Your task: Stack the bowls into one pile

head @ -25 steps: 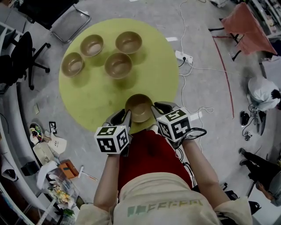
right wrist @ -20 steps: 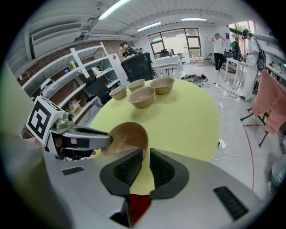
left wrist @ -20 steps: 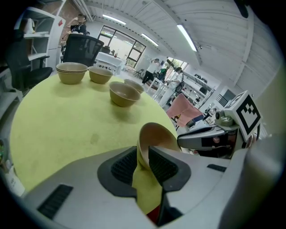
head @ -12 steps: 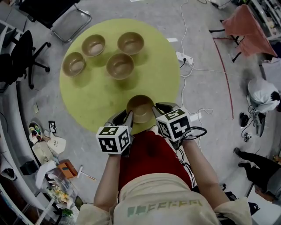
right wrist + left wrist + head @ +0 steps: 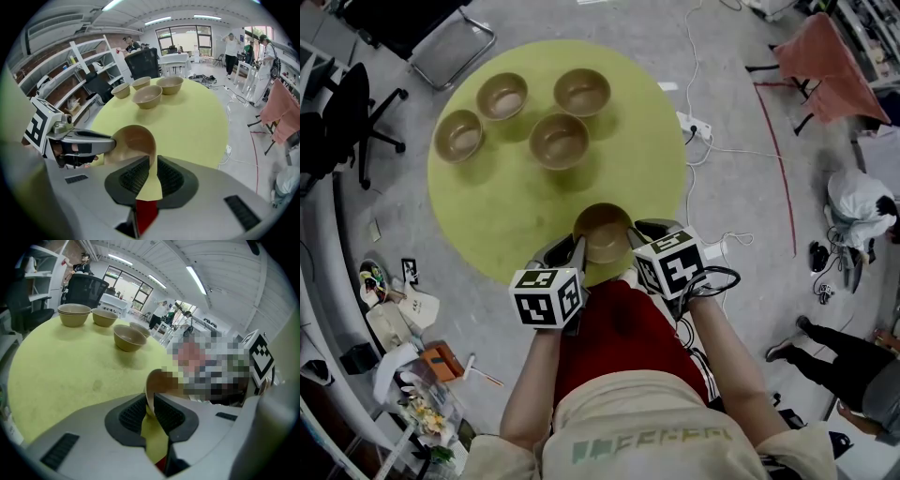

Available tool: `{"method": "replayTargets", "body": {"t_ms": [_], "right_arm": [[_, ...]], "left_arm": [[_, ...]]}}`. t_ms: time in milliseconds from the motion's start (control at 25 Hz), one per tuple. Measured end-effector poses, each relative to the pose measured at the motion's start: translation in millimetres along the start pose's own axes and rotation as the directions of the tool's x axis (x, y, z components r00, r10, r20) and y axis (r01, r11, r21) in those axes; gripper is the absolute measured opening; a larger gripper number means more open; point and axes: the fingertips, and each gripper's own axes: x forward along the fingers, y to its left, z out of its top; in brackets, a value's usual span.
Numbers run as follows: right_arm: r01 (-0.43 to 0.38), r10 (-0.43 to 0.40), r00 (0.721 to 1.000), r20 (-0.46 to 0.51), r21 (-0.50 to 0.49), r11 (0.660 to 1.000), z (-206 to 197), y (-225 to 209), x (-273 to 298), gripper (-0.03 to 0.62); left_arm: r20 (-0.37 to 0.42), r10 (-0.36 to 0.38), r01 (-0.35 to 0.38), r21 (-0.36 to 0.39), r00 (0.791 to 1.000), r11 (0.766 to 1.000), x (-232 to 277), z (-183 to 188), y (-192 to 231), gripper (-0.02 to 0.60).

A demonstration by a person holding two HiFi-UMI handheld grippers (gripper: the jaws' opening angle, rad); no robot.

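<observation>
Round yellow-green table [image 5: 502, 211], floor around it cluttered with cables and chairs.

Four loose tan bowls on the far half, all mouth up and none nested as seen from the head view:
- middle bowl [image 5: 559, 141]
- far-right bowl [image 5: 582, 91]
- far-left bowl [image 5: 502, 95]
- leftmost bowl [image 5: 457, 135]

The middle bowl sits just beside the two far ones. The leftmost is slightly apart.

Fifth bowl [image 5: 602, 232] is at the table's near edge, right in front of the person and well apart from the other four. Mouth up, roughly level in the head view. It's round, so no long axis. Can't tell if its base is on the table or lifted off.

The left gripper [image 5: 575, 251] is on the fifth bowl's left rim, the right gripper [image 5: 630, 240] on its right rim. Each gripper view shows the ribbed pads closed onto the thin bowl wall, one pad inside and one outside. Both are clamped and face each other across the bowl.

Marker cube [image 5: 547, 296] on the left gripper and marker cube [image 5: 672, 264] on the right carry black-and-white square codes, no text. Bowls are unmarked. The greenish print [image 5: 652, 444] on the person's shirt isn't readable.
</observation>
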Motion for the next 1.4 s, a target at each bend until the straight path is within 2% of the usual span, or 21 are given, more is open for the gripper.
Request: {"method": "replayTargets", "body": {"t_ms": [320, 720, 920, 1400], "right_arm": [[-0.006, 0.007, 0.999, -0.038, 0.028, 1.000, -2, 0, 11, 0.041], [-0.015, 0.016, 1.000, -0.004, 0.108, 0.994, 3, 1, 13, 0.041], [-0.048, 0.047, 0.999, 0.011, 0.124, 0.991, 7, 8, 9, 0.040], [-0.076, 0.074, 0.994, 0.076, 0.033, 0.997, 51, 32, 10, 0.040]], "left_arm": [[0.008, -0.020, 0.020, -0.007, 1.000, 1.000, 0, 2, -3, 0.064], [0.005, -0.038, 0.038, -0.048, 0.999, 0.998, -2, 2, 3, 0.060], [0.014, -0.028, 0.028, -0.060, 1.000, 0.998, -7, 5, 7, 0.054], [0.106, 0.038, -0.029, -0.085, 0.994, 0.996, -30, 33, 32, 0.046]]}}
